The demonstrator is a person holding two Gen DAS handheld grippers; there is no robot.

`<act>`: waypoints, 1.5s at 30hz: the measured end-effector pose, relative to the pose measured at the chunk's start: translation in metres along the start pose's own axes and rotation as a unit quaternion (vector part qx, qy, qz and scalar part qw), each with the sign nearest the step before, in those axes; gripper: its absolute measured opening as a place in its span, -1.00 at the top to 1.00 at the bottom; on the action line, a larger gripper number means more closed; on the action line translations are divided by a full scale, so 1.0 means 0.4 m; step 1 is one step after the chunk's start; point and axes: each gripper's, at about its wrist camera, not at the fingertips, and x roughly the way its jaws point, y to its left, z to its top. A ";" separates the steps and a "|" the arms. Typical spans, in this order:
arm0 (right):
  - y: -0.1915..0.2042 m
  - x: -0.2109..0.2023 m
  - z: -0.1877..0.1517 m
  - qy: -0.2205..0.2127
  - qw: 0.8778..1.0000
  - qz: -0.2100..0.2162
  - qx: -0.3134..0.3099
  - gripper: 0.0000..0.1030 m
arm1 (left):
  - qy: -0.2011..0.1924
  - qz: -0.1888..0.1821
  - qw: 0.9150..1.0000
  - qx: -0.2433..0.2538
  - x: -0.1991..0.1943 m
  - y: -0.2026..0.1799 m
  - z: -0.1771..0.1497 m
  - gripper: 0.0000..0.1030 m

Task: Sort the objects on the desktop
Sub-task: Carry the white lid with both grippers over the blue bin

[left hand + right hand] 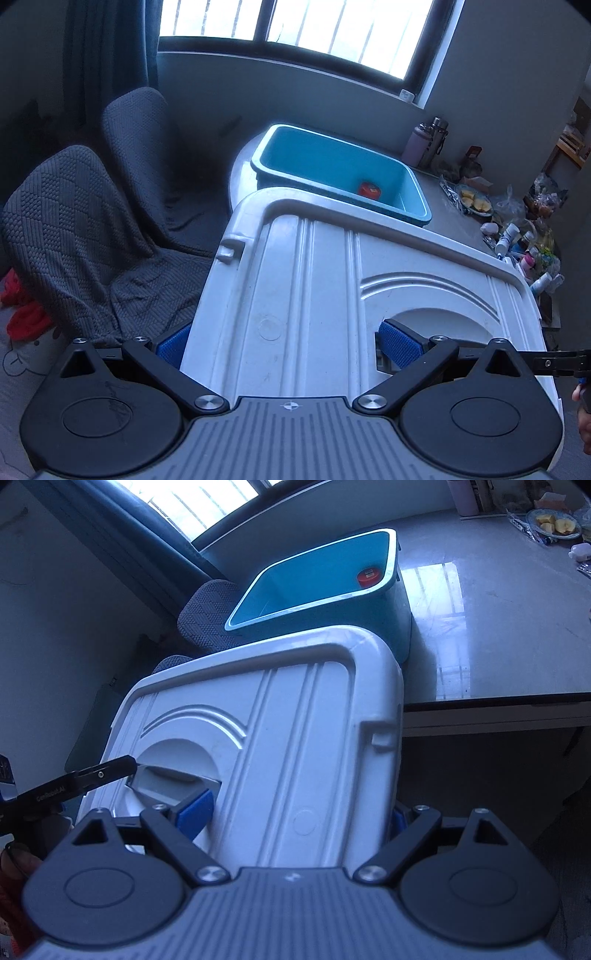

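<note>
Both grippers, left gripper [288, 345] and right gripper [299, 814], are clamped on the white lid [332, 280], carried tilted in front of the blue bin [332, 166] on the grey table [480, 627]. Left view shows covered chairs [74, 229] and the window [295, 22]; right view shows the table's front edge.

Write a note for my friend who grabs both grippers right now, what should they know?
Left hand-held gripper: clamped on the big white ribbed plastic lid, one pad in its centre recess.
Right hand-held gripper: gripping the same lid from the other side.
The lid hangs over the table's near edge, in front of the open blue plastic bin on the glossy grey table.
Done: one small red round object lies in the bin.
Left: probably setting the lid on the bin.
</note>
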 end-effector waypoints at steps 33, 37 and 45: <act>0.033 0.005 -0.037 0.007 1.000 -0.004 0.000 -0.76 | 0.009 -0.001 1.000 -0.009 -0.077 0.034 -0.075 -1.00; 0.026 0.032 0.004 0.007 1.000 -0.004 -0.003 -0.76 | 0.013 -0.002 1.000 -0.013 -0.037 0.039 -0.040 -1.00; 0.006 0.090 0.111 0.008 1.000 0.004 0.001 -0.76 | 0.014 0.001 1.000 -0.007 0.057 0.043 0.072 -1.00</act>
